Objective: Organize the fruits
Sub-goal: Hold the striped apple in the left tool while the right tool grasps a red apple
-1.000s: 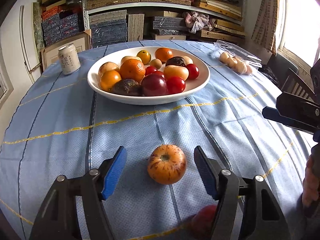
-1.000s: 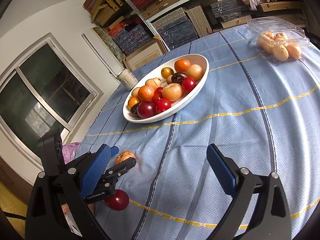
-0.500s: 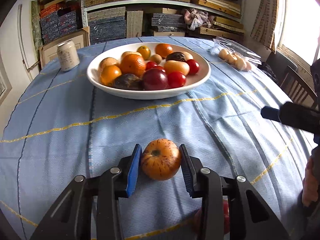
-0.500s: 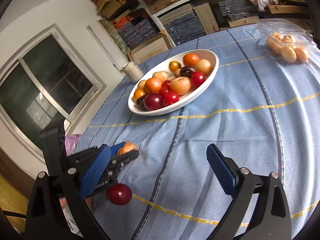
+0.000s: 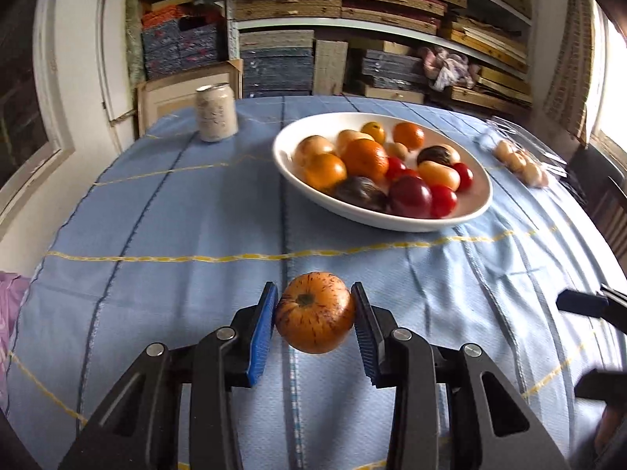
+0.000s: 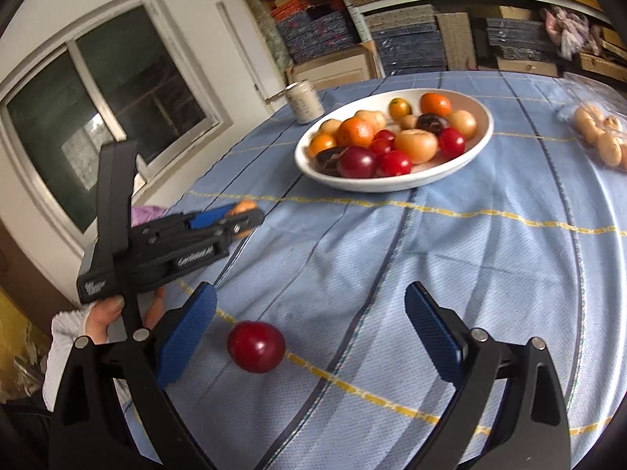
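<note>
An orange apple with red streaks hangs just above the blue tablecloth, clamped between the blue pads of my left gripper. From the right wrist view the same left gripper shows at the left with the apple peeking out. A white bowl full of oranges, plums and small red fruits sits beyond it. A dark red plum lies on the cloth between the wide-open fingers of my right gripper, nearer the left pad and touching neither.
A pale can stands at the back left of the table. A clear plastic box of tan fruits lies at the right edge. Stacked shelves fill the back wall, a window is at the left. A hand grips the left tool.
My left gripper closed on the streaked apple and lifted it slightly off the cloth. My right gripper swung round so the red plum now lies between its open fingers.
</note>
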### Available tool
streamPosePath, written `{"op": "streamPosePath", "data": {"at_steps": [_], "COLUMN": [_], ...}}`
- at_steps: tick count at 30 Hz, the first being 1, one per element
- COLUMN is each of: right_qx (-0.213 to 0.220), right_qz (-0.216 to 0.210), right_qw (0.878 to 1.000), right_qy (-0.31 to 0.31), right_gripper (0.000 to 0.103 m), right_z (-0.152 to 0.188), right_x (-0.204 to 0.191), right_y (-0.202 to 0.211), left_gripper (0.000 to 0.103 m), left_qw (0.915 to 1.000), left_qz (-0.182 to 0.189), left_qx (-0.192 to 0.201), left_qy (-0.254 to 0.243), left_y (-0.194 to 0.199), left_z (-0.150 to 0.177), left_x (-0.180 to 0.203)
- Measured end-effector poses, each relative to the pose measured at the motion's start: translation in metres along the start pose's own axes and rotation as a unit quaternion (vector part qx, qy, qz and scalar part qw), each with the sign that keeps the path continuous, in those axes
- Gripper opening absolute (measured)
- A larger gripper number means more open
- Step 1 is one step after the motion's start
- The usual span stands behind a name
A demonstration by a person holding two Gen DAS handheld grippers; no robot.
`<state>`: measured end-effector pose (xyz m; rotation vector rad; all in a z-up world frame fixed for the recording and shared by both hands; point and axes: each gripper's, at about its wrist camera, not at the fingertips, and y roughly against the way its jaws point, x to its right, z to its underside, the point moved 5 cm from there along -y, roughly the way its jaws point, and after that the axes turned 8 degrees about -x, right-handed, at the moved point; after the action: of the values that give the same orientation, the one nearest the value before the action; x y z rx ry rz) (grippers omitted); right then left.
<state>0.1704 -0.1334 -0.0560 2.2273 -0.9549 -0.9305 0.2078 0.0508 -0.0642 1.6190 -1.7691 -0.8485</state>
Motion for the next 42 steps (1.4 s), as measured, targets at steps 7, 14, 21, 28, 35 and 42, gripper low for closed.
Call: {"op": "streamPosePath", "data": {"at_steps": [7,14,21,28,35,42], "right_qx": [-0.039,-0.066,-0.054,-0.060,-0.070,-0.078], "right_qz": [0.027,0.068,0.075,0.075,0.076,0.068], "right_qw": [0.995,0.987,0.985,0.984,0.982,0.982], "right_qy": [0.087,0.132,0.146,0.150,0.161,0.156], "right_gripper": [0.095,0.095,0.085,0.067,0.052,0.039], "right_z": [0.018,0.030,0.032,0.031,0.032,0.033], "right_x": [-0.040,-0.053,-0.058,-0.058,-0.060,-0.057], "right_y": [-0.020,-0.039,-0.040,-0.043,-0.048,-0.050], "left_gripper": [0.039,0.039,0.039,0.039,0.039,0.039], "left_qw": [0.9994,0.9987,0.9985,0.9985,0.9988,0.9992], "left_qz": [-0.025,-0.034,-0.035,-0.035,-0.033,-0.025], "left_qx": [0.022,0.036,0.040,0.039,0.032,0.026], "left_qy": [-0.004,-0.013,-0.016,-0.017,-0.018,-0.019], "left_y": [0.012,0.020,0.023,0.023,0.019,0.015], "left_z": [-0.001,0.000,0.000,0.001,0.004,0.004], "left_x": [-0.001,0.002,0.004,0.006,0.007,0.007]}}
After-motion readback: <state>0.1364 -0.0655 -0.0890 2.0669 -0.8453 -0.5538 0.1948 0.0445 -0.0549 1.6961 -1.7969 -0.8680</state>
